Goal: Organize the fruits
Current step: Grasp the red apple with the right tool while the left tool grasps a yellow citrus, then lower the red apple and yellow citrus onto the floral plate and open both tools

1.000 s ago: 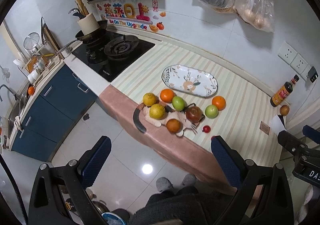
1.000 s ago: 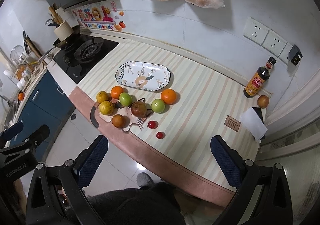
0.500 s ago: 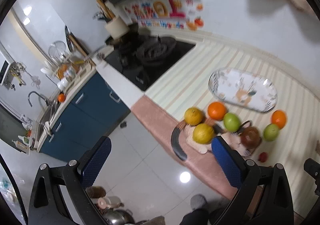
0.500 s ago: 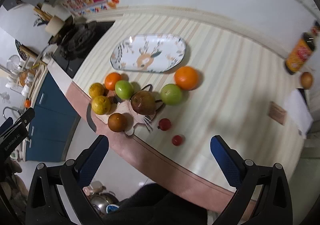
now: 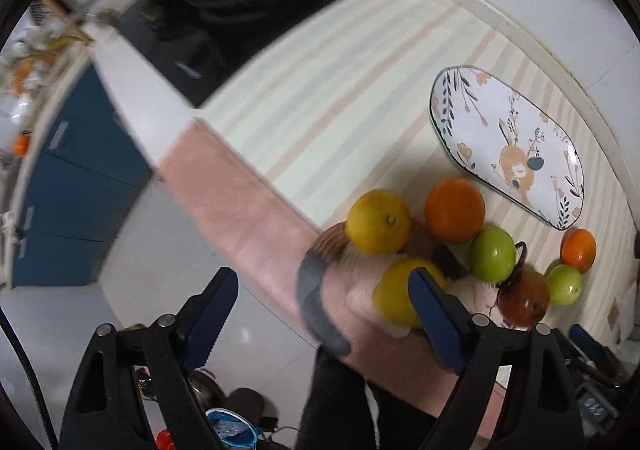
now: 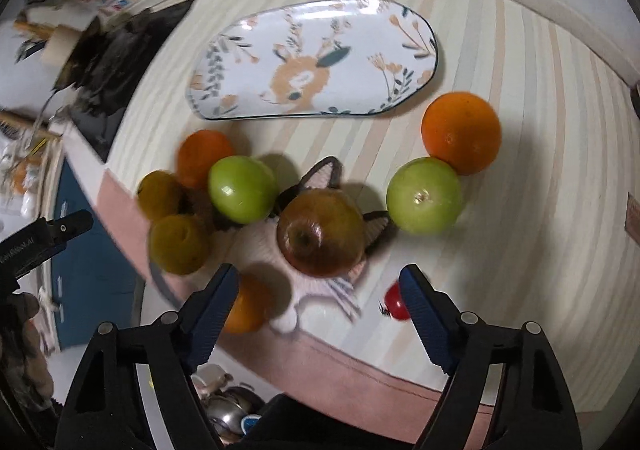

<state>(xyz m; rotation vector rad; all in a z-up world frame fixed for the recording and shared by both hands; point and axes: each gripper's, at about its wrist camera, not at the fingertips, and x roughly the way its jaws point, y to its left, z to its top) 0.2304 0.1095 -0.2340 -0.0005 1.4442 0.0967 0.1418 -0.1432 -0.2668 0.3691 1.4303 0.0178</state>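
Observation:
Fruit lies on a striped counter near a cat-shaped mat [image 6: 320,286]. A reddish-brown apple [image 6: 320,234] sits on the mat, with green apples [image 6: 242,189] [image 6: 424,195], oranges [image 6: 462,131] [image 6: 204,153], yellow citrus [image 6: 178,244] and a small red tomato [image 6: 396,302] around it. An oval deer-print plate [image 6: 316,57] lies behind, empty. My right gripper [image 6: 316,298] is open just in front of the reddish-brown apple. My left gripper [image 5: 320,306] is open over the counter's front edge, its right finger [image 5: 436,314] in front of a yellow citrus [image 5: 400,290]. The plate shows there too [image 5: 508,145].
A black stove [image 5: 240,9] lies at the counter's left end, blue cabinets [image 5: 68,185] below it. The pink counter edge [image 5: 248,201] drops to the tiled floor. An orange [image 6: 244,310] sits at the mat's front, partly behind my right gripper's left finger.
Both grippers have moved down and closer to the fruit. The left view has swung toward the yellow citrus, the right toward the reddish-brown apple. The fruit has not moved.

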